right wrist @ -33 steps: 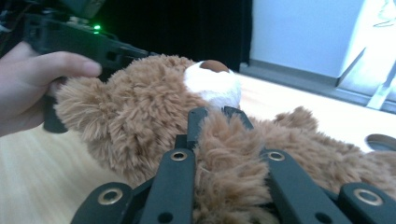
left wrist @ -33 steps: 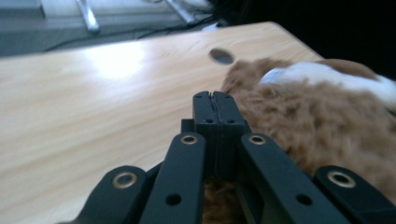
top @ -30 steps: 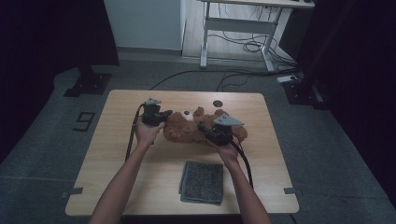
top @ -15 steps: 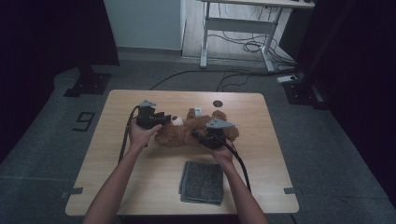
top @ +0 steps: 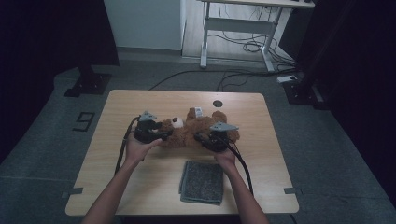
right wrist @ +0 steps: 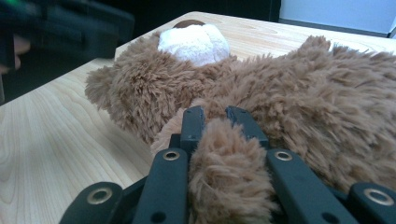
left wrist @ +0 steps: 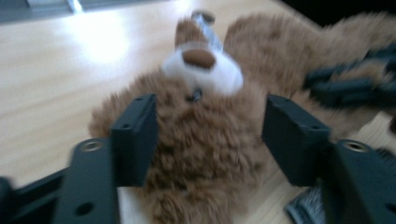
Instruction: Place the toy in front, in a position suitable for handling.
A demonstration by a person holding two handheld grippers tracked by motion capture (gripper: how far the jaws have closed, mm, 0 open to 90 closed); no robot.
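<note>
- Lying on the table (top: 140, 186), the teddy bear (top: 191, 130) stretches between both grippers.
- Left gripper (left wrist: 210, 135): its jaws have just been opening and stand wide to either side of the bear's head, pads clear of the fur.
- Right gripper (right wrist: 215, 116): jaws pinched tight on a furry limb between the fingers.
- Grey cloth (top: 201, 182) lies near, behind the right gripper.

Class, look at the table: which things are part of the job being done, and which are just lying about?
In the job:
- teddy bear
- left gripper, open around its head
- right gripper, shut on its limb

Lying about:
- grey cloth
- small dark disc
</note>
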